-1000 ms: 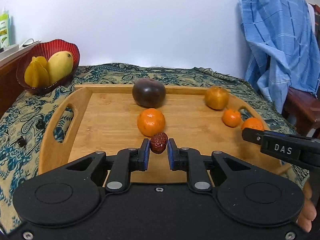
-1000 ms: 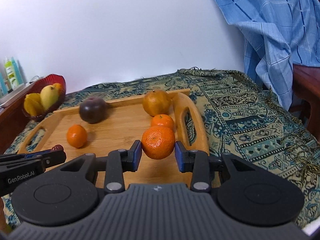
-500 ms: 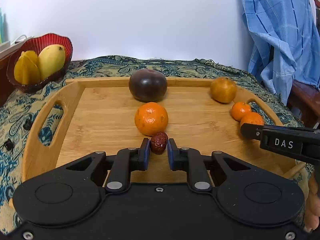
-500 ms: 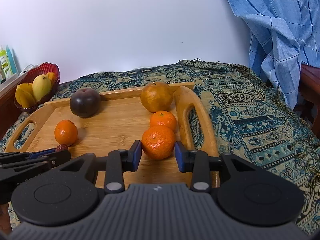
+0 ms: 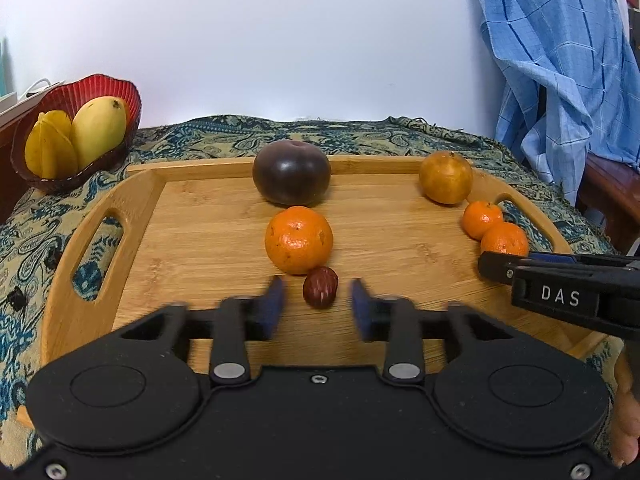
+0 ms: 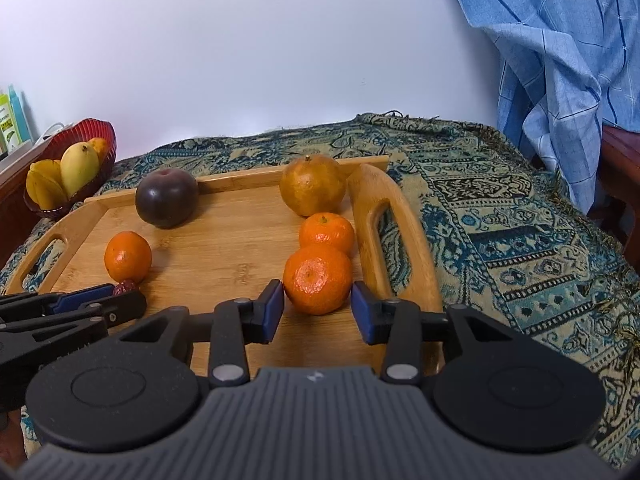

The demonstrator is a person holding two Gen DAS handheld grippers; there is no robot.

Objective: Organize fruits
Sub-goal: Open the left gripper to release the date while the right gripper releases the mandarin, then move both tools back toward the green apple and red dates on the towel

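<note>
Both jaws opening: date [image 5: 320, 293], mandarin [image 6: 317, 280] released; left pads [image 5: 274, 308] blurred.

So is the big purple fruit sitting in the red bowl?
No, the purple fruit sits on the wooden tray; the red bowl holds yellow fruits.

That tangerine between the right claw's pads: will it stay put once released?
Probably mostly. The tangerine is round, so it may roll slightly on the flat tray. The smaller tangerine touching it behind should check it. The right claw is opening, pads apparently just clear.
</note>
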